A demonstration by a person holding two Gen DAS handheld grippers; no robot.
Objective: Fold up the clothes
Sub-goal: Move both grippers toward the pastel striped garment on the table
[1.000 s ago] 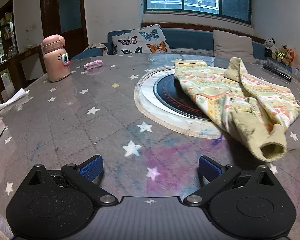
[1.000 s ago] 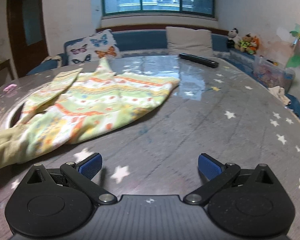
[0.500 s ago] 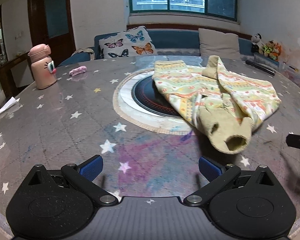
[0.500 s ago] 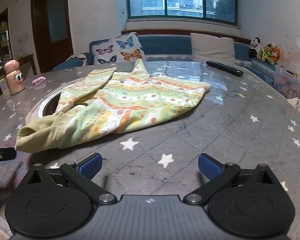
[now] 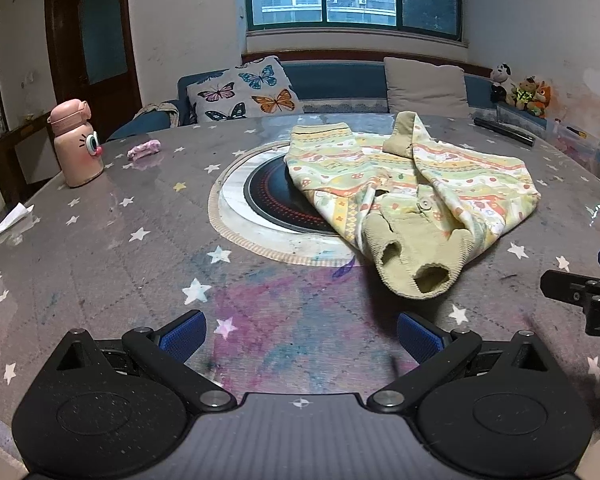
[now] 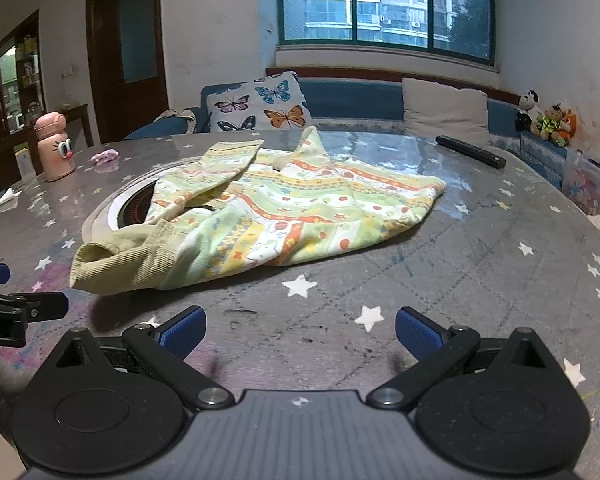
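Clothes to be folded amount to one patterned garment (image 5: 412, 184), which lies rumpled across the middle of the round surface (image 5: 100, 248), partly over the dark inset plate (image 5: 272, 196) at its centre. One sleeve with a ribbed tan cuff (image 5: 416, 268) trails toward my near edge, and a corner of the collar stands up on the far side.

Over the last second I have drawn both cameras back toward the near edge, so the whole garment now sits in view where before it filled only one side of each frame. My left hand-held gripper (image 5: 300, 330) hangs above the near edge with its blue pads spread wide and nothing between them. My right hand-held gripper (image 6: 300, 328) is spread just as wide and is also empty, level with it; each tool shows at the margin of the other's view.

The cloth itself has not shifted. It is neither flat nor squared, so by my reading it is not folded as it lies. Pulling back reads as lining up on it: the cuff is the nearest part to my left tool, the hem (image 6: 380, 216) to my right.

A pink bottle (image 5: 76, 148) stands at the left edge, a black remote (image 6: 470, 151) near the far right edge, both well apart from the garment.
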